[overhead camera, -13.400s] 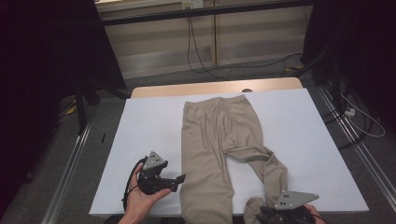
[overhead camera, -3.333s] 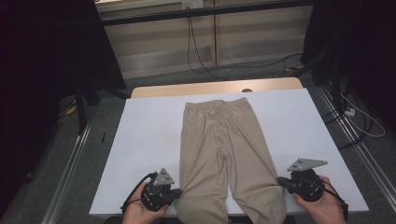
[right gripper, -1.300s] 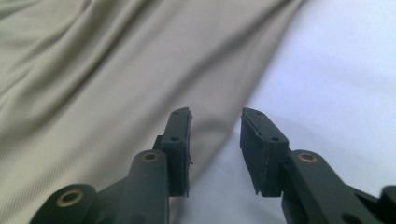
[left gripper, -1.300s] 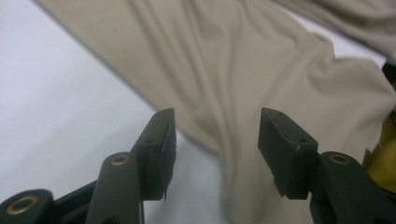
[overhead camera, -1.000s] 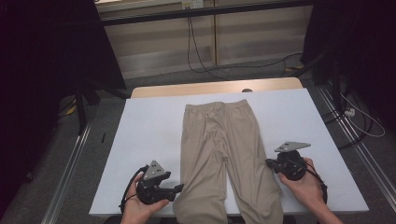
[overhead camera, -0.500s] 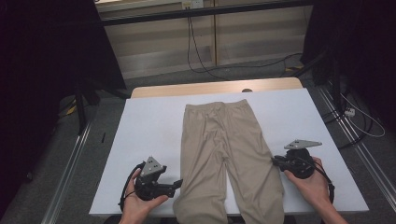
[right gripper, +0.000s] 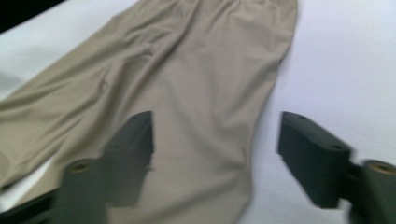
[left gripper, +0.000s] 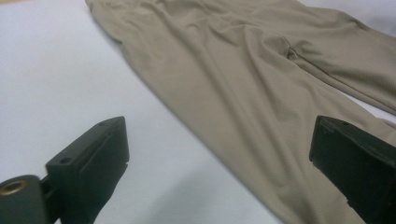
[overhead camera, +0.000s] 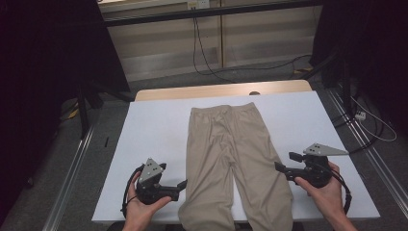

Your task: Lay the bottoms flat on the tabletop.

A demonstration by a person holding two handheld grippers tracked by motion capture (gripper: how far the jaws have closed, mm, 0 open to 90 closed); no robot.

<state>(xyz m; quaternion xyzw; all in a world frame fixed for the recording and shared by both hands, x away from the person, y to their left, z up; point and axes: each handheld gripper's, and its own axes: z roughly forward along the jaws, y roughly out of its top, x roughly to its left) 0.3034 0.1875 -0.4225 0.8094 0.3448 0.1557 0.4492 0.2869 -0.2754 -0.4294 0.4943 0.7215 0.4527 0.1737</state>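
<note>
Dark curtains (overhead camera: 43, 96) close off the room's left side, and beside the worktop there a metal rail (overhead camera: 72, 168) runs along the grey floor (overhead camera: 159, 82). The worktop (overhead camera: 154, 130) is covered in white, with a strip of bare wood (overhead camera: 216, 90) showing at its far edge. At the near left, the left gripper (overhead camera: 182, 185) rests in the person's hand just beside the trousers (overhead camera: 231, 154), pointing at their left leg; its jaws have just been opening and stand wide, one over the white cover, one over the cloth, with nothing clamped. The beige trousers lie flat in the middle of the worktop, waistband at the far side, both legs running toward the near edge. At the right, the right gripper (overhead camera: 278, 166) sits at the outer edge of the right leg, its jaws also just opened wide and free of the fabric. Beyond the worktop a black cable (overhead camera: 202, 53) hangs down a pale wall panel (overhead camera: 269, 38), and more cables (overhead camera: 370, 125) trail across the floor on the right beside another rail (overhead camera: 380, 173).
</note>
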